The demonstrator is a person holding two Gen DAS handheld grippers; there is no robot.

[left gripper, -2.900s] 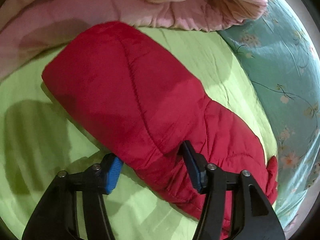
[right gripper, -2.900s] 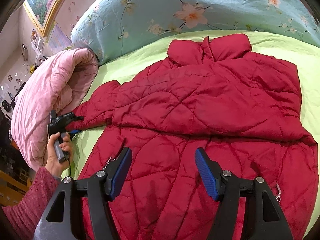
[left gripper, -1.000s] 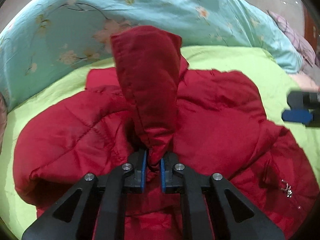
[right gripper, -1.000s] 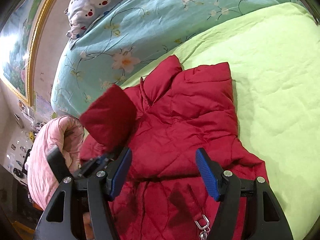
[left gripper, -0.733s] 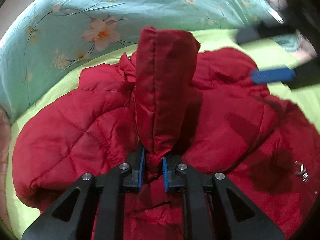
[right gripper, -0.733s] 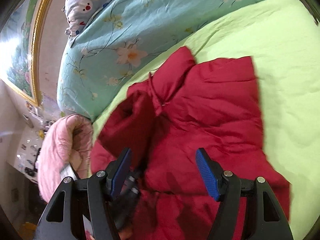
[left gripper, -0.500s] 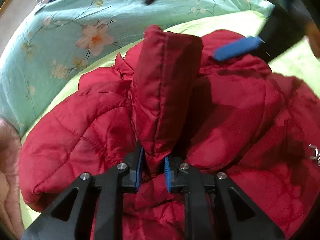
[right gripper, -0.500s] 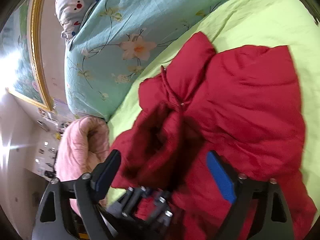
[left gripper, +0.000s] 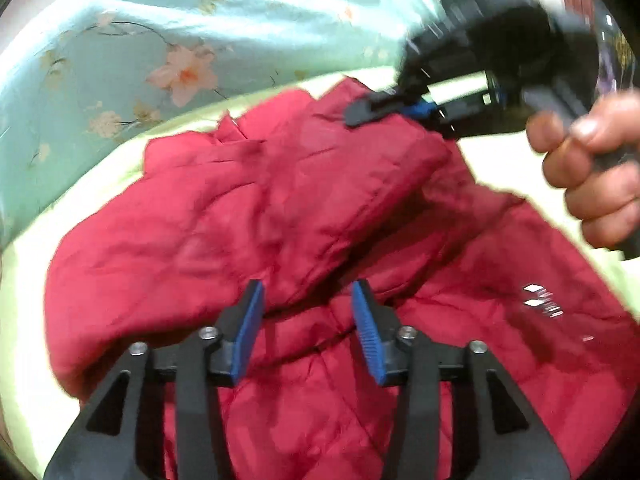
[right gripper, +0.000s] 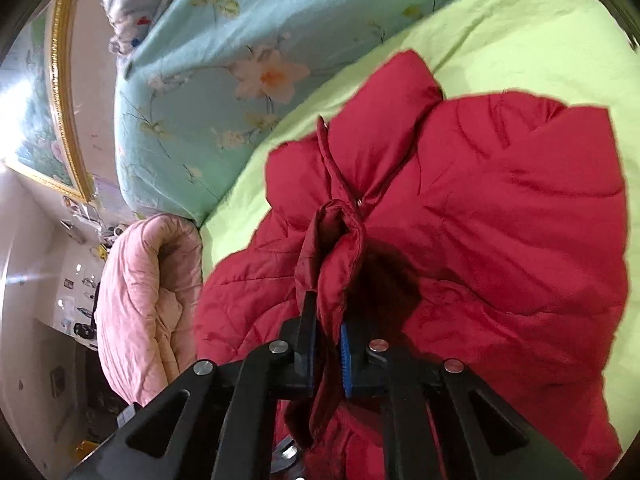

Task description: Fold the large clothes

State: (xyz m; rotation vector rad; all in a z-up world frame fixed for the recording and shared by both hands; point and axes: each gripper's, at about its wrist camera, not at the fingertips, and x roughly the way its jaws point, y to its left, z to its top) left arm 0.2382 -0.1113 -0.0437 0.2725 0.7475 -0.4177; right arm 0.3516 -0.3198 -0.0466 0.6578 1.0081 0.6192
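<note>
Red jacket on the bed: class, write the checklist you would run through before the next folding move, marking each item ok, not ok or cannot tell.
1. Right gripper shut on the sleeve: ok.
2. Left gripper released, jaws apart, nothing between them: ok.
3. Sleeve lifted off the red jacket body: ok, it rises from the jaws.
4. Jacket lying smooth on the green sheet: not ok, the body is rumpled.
5. Far sleeve already folded in: cannot tell.
6. Zipper closed: cannot tell.

Left gripper (left gripper: 307, 322) with jaws spread and nothing between them, right gripper (right gripper: 328, 344) with jaws pinched tight on red fabric, right hand (left gripper: 592, 168) gripping its handle.
</note>
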